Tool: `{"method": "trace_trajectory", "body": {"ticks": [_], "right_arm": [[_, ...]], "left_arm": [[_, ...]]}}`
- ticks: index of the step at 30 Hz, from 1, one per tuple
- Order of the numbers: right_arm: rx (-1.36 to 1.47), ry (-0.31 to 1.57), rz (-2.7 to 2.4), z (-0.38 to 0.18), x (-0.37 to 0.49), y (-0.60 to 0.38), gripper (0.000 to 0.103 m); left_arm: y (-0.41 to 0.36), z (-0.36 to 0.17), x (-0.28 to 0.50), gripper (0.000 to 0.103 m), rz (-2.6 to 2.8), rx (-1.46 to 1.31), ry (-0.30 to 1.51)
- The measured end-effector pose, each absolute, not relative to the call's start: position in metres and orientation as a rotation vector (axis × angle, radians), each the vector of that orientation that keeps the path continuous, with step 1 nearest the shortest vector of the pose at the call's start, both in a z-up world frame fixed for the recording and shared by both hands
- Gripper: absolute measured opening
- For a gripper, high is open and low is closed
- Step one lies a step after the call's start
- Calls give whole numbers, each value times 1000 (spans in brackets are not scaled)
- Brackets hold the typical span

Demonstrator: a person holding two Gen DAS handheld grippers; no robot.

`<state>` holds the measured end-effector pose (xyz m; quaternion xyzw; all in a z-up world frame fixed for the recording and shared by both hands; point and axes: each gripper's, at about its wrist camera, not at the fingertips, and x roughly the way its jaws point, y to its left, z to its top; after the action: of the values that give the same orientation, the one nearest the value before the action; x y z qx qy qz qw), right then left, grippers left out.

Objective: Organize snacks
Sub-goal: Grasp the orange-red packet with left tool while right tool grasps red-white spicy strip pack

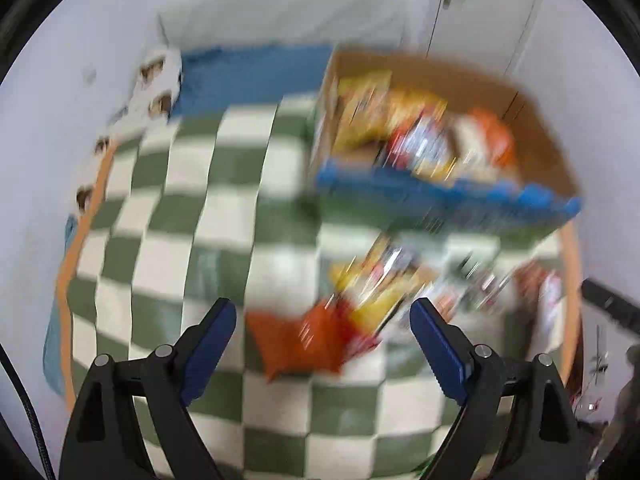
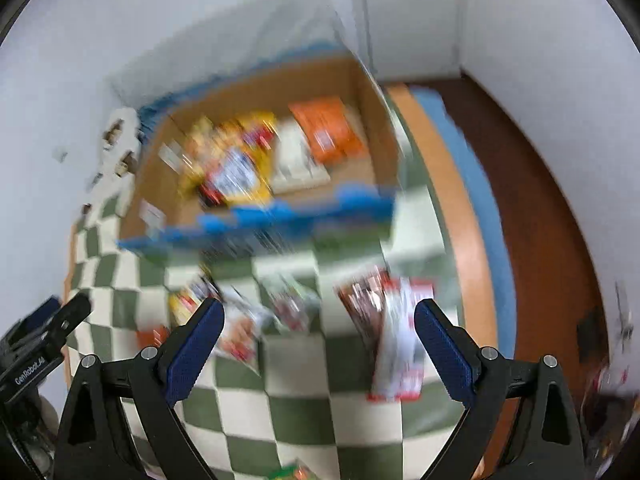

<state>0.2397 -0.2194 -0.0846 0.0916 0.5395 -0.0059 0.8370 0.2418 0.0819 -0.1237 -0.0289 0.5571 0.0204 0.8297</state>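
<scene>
Left wrist: crinkly orange packet [image 1: 300,344] on checkered cloth [image 1: 168,216], blurred.

Both grippers empty, jaws spread wide: left gripper [image 1: 322,322] and right gripper [image 2: 319,322] held side by side, angled downward.

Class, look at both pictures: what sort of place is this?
Probably a bedroom at home: a checked blanket over a bed against a white wall, a wooden floor beside it, and a cardboard box of snacks.
</scene>
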Motion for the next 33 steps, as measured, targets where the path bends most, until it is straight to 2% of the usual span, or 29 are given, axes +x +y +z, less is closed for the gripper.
{"method": "trace_trajectory", "body": {"ticks": [4,7,10,13,17,19,21,25,26,28,30,31,33], "right_arm": [[261,1245,-57,-135,233,-237,98],[285,1283,-95,-163,231,-247,98],[312,1312,-130,-184,231,-258,98],[323,1339,-143,-195,232,-265,98],[295,1375,-130,-205,229,-267,98],[280,1387,-127,-209,229,-265,98],[278,1396,-128,-215,229,-265,98],[266,1383,-157,-226,236,-269,98],[262,1380,-177,-230,241,-271,94],[250,1388,-205,-238,246,-270,82],[240,1380,-203,-238,245,-270,63],[228,1376,-192,-237,243,-268,57],[206,1394,-160,-236,233,-260,56]], "left_arm": [[105,-180,236,89,44,-99,1353],[119,-205,239,89,66,-184,1409],[120,-219,247,89,65,-157,1413],[99,-224,249,89,-67,-33,1439],[51,-237,238,89,-166,408,1426],[45,-245,239,89,-173,455,1433],[47,-249,249,89,-152,432,1434],[87,-241,279,89,-45,47,1465],[97,-239,281,89,-32,-31,1466],[108,-234,279,89,-32,-118,1460],[114,-227,272,89,-55,-118,1449],[113,-224,266,89,-65,-92,1443],[104,-220,256,89,-99,-22,1436]]}}
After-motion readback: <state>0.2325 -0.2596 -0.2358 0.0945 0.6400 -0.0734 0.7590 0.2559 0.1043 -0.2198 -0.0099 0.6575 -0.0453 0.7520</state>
